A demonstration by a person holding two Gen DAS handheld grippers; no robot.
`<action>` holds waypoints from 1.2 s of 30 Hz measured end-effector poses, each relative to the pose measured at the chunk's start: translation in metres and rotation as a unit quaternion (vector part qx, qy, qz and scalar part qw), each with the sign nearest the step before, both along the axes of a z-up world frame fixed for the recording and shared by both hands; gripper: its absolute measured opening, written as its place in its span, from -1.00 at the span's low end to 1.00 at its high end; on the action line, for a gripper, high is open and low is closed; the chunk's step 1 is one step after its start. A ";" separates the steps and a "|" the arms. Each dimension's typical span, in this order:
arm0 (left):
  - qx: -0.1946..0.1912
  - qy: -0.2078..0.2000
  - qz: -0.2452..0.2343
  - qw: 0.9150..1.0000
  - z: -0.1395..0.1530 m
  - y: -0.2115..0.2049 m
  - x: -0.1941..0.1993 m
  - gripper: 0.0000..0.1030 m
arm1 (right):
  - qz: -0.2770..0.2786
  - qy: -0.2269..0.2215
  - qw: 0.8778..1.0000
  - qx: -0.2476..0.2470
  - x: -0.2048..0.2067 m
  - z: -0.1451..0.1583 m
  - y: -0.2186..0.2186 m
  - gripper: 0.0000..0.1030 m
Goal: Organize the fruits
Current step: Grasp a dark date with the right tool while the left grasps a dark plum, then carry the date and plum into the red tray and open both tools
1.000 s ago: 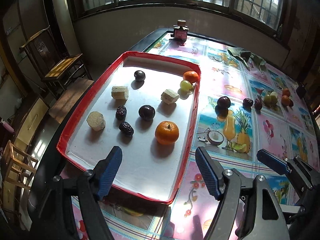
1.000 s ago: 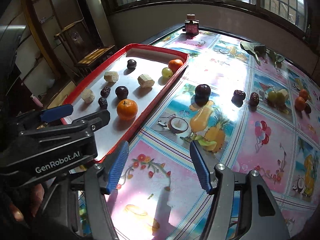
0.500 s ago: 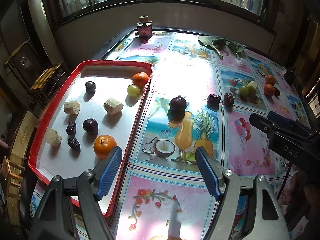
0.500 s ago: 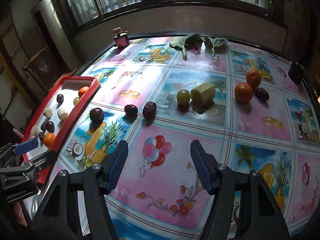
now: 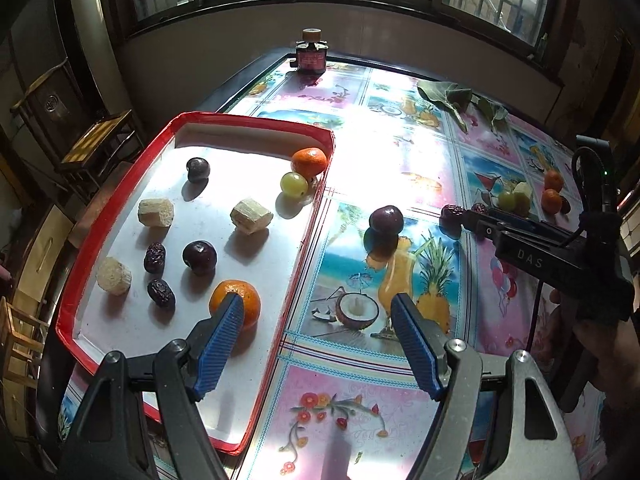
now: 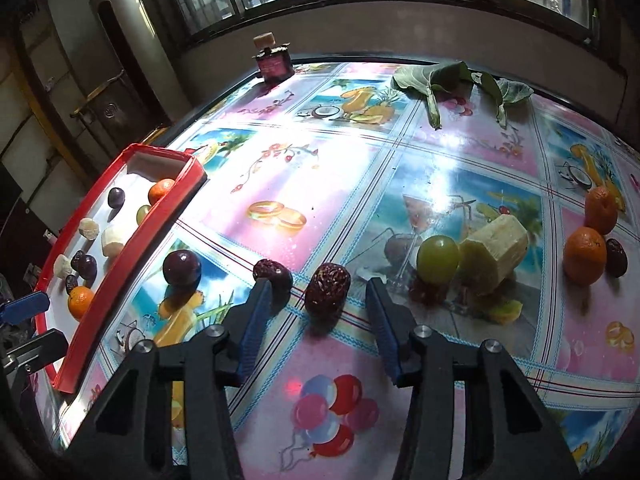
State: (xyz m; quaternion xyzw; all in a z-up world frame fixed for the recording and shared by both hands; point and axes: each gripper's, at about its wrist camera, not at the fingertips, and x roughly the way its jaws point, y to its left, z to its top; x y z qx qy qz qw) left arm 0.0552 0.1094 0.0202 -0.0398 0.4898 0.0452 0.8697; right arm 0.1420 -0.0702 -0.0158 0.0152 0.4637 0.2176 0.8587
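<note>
Hovering wide open and empty, the left gripper has the red tray ahead to its left, an orange behind its left finger. The right gripper, jaws equally spread and holding nothing, frames a wrinkled date on the tablecloth; grape and cane chunk lie just beyond its right finger.

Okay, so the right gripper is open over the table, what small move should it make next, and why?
Probably ease the right gripper forward and down around the near date, then close. Its jaws are open and empty, that date lies on the table just ahead between the fingertips, and it is outside the red tray, where other dates already sit.
</note>
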 end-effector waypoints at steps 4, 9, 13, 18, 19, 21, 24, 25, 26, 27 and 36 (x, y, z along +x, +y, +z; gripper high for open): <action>-0.001 0.001 -0.002 1.000 -0.001 -0.002 0.006 0.47 | 0.021 -0.004 1.000 -0.009 0.001 -0.001 0.004 -0.35; -0.008 -0.003 -0.006 1.000 0.002 -0.004 0.024 0.47 | 0.021 -0.006 0.999 -0.027 -0.005 0.001 -0.001 -0.57; -0.024 -0.013 -0.044 0.999 0.003 -0.020 0.046 0.47 | 0.009 -0.006 1.000 -0.025 -0.020 0.007 -0.020 -0.57; 0.020 -0.012 -0.121 0.992 -0.008 -0.044 0.074 0.47 | 0.000 0.002 1.000 -0.029 -0.033 0.006 -0.041 -0.57; 0.031 -0.006 -0.130 0.991 -0.013 -0.046 0.079 0.47 | -0.004 0.003 1.000 -0.031 -0.034 0.004 -0.044 -0.57; 0.037 0.002 -0.143 0.989 -0.020 -0.048 0.085 0.47 | -0.010 0.005 1.000 -0.026 -0.035 0.002 -0.050 -0.57; 0.026 0.015 -0.144 0.989 -0.029 -0.047 0.093 0.46 | -0.017 0.003 1.000 -0.016 -0.034 0.001 -0.055 -0.57; 0.014 0.020 -0.143 0.989 -0.032 -0.046 0.096 0.44 | -0.017 0.003 1.000 -0.014 -0.034 0.001 -0.055 -0.57; 0.007 0.022 -0.140 0.990 -0.035 -0.044 0.098 0.42 | -0.018 0.002 1.000 -0.015 -0.033 0.001 -0.055 -0.57; 0.004 0.024 -0.136 0.990 -0.038 -0.044 0.100 0.38 | -0.016 0.002 1.000 -0.015 -0.033 0.001 -0.054 -0.57; -0.016 0.038 -0.126 0.991 -0.048 -0.042 0.105 -0.42 | -0.019 0.006 1.000 -0.020 -0.028 0.001 -0.049 -0.56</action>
